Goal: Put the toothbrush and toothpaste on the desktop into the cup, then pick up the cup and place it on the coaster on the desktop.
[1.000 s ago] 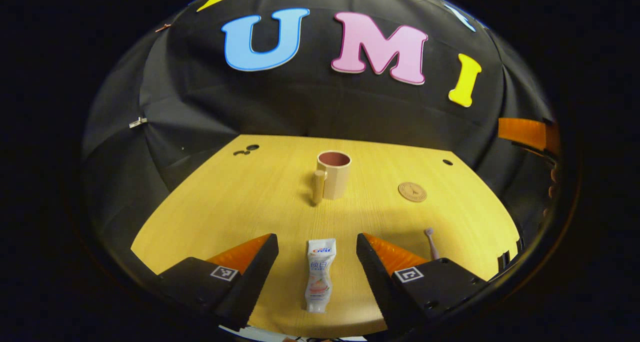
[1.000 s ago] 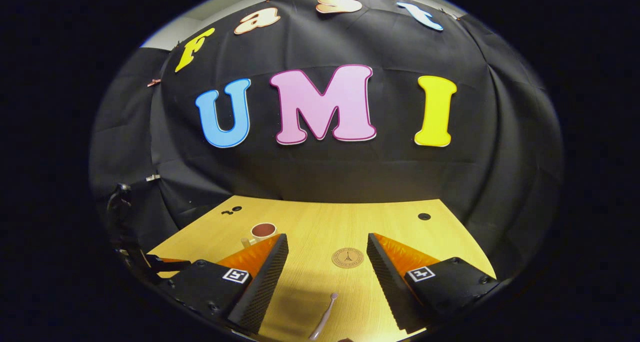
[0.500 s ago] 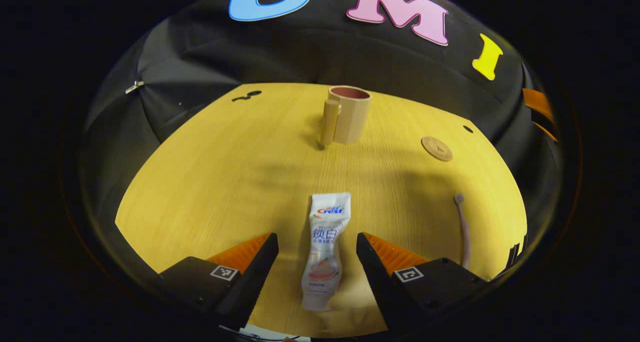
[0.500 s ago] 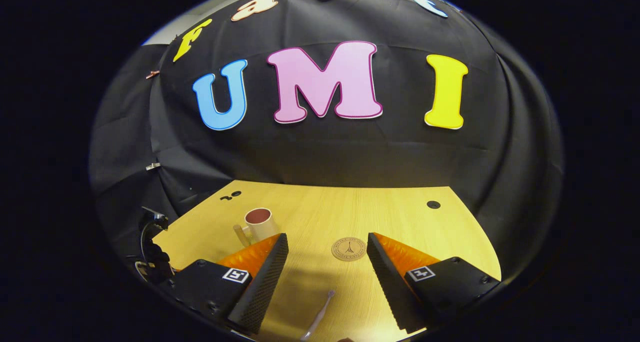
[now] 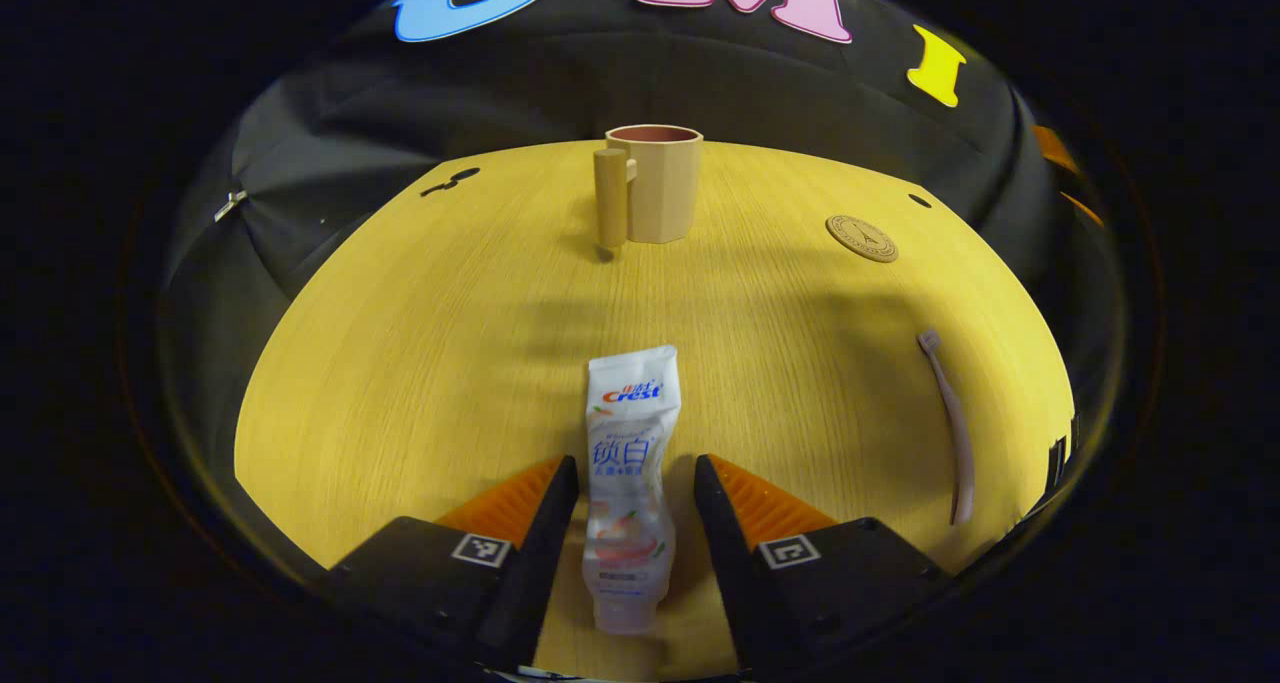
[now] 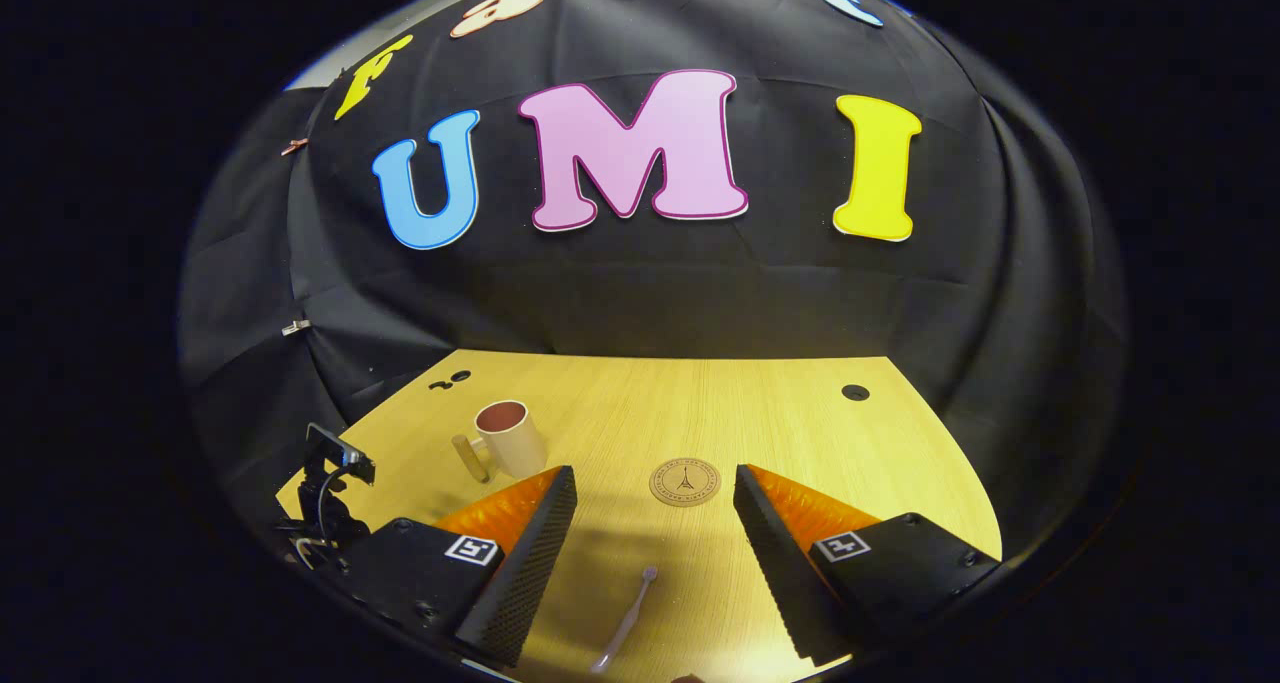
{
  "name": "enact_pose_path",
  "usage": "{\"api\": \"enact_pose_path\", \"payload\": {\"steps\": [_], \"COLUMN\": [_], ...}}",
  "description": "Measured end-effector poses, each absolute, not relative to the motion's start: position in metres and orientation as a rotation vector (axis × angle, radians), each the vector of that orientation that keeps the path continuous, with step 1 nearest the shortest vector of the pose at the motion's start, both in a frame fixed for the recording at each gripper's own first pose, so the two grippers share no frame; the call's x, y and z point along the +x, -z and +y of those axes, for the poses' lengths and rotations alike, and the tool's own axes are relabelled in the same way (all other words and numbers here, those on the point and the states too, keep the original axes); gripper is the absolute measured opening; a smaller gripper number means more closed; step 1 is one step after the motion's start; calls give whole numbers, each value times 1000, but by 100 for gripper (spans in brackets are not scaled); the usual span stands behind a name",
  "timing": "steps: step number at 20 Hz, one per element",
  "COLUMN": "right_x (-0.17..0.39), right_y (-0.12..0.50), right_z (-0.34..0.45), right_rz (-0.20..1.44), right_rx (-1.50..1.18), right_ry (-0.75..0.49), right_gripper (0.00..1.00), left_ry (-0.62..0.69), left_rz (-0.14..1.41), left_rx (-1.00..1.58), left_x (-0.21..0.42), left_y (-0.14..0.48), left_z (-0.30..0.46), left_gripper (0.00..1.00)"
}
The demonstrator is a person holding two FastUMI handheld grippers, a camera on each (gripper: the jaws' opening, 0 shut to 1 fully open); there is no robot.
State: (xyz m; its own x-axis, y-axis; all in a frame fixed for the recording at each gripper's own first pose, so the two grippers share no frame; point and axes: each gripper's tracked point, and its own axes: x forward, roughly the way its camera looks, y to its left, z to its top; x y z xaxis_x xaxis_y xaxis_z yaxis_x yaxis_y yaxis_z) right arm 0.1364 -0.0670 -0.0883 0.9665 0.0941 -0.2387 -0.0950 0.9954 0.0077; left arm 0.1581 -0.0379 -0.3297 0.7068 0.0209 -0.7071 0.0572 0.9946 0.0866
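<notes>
White toothpaste tube lying flat, left claw narrowed astride it, right claw wide

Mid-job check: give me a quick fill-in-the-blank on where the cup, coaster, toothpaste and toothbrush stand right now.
1. The toothpaste lies flat between the fingers of the ____ claw.
2. The cup stands upright with nothing visible in it, and its ____ faces the left gripper view's camera.
3. The coaster is bare; the cup is ____ on it.
4. The toothbrush lies on the ____, below the open right claw.

Missing words: left; handle; not yet; desktop
</notes>
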Motion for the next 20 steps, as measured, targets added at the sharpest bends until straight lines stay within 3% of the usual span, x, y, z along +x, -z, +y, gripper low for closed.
{"api": "enact_pose_path", "payload": {"steps": [1, 2, 3, 11, 13, 14, 15, 20], "right_x": [135, 135, 134, 123, 122, 120, 119, 116], "right_y": [93, 97, 99, 139, 148, 156, 162, 201], "right_z": [-68, -68, -68, -69, -63, -61, -58, -55], "right_rz": [251, 262, 272, 393, 414, 433, 451, 554], "right_rx": [-1, 2, 6, 35, 44, 30, 22, 47], "right_ry": [-92, -90, -87, -66, -79, -81, -85, -57], "right_gripper": [98, 98, 97, 98, 99, 99, 99, 98], "left_ry": [30, 37, 40, 50, 46, 50, 55, 43], "left_rz": [780, 780, 777, 768, 720, 710, 698, 671], "left_rx": [111, 121, 128, 100, 82, 76, 69, 2], "left_x": [161, 165, 163, 164, 158, 153, 149, 118], "left_y": [329, 327, 329, 317, 300, 294, 289, 255], "left_z": [-40, -41, -43, -40, -42, -43, -43, -39], "left_gripper": [69, 48, 38, 24, 23, 28, 23, 23]}}
